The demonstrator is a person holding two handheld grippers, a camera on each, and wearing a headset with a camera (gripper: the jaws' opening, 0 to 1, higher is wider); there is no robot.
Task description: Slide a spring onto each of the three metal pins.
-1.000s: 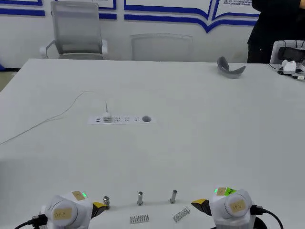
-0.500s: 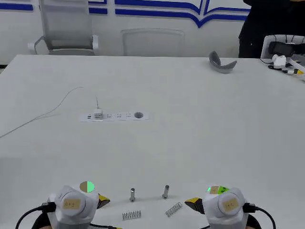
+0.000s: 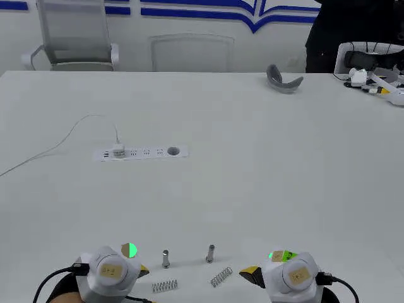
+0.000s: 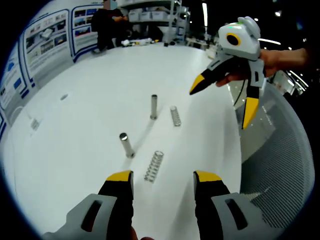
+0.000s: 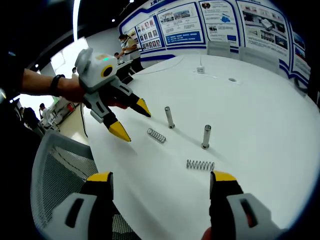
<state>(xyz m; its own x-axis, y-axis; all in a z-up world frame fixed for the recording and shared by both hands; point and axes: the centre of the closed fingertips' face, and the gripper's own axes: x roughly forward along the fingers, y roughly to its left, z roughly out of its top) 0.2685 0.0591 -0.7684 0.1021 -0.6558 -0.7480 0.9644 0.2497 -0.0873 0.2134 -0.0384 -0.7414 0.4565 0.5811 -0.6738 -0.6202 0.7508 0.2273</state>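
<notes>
Two upright metal pins (image 3: 165,257) (image 3: 210,253) stand near the table's front edge. In front of each lies a loose spring (image 3: 164,286) (image 3: 221,276), flat on the table. My left gripper (image 3: 140,271) sits just left of the pins, open and holding nothing. In the left gripper view its jaws (image 4: 163,177) frame the near spring (image 4: 154,165), with the near pin (image 4: 126,145) just beyond. My right gripper (image 3: 251,273) is to the right of the pins, open and empty. In the right gripper view it (image 5: 161,177) faces a spring (image 5: 200,164) and a pin (image 5: 206,136).
A white power strip (image 3: 140,153) with a cable lies mid-table. A grey curved piece (image 3: 283,81) rests near the far edge, and small devices (image 3: 372,79) sit at the far right. Chairs (image 3: 76,35) stand behind the table. A mesh chair (image 5: 60,170) is close to the front edge.
My left gripper has moved right toward the pins and now covers the leftmost pin seen a second ago. The head camera shifted, moving the scene left. The right gripper kept its place.
</notes>
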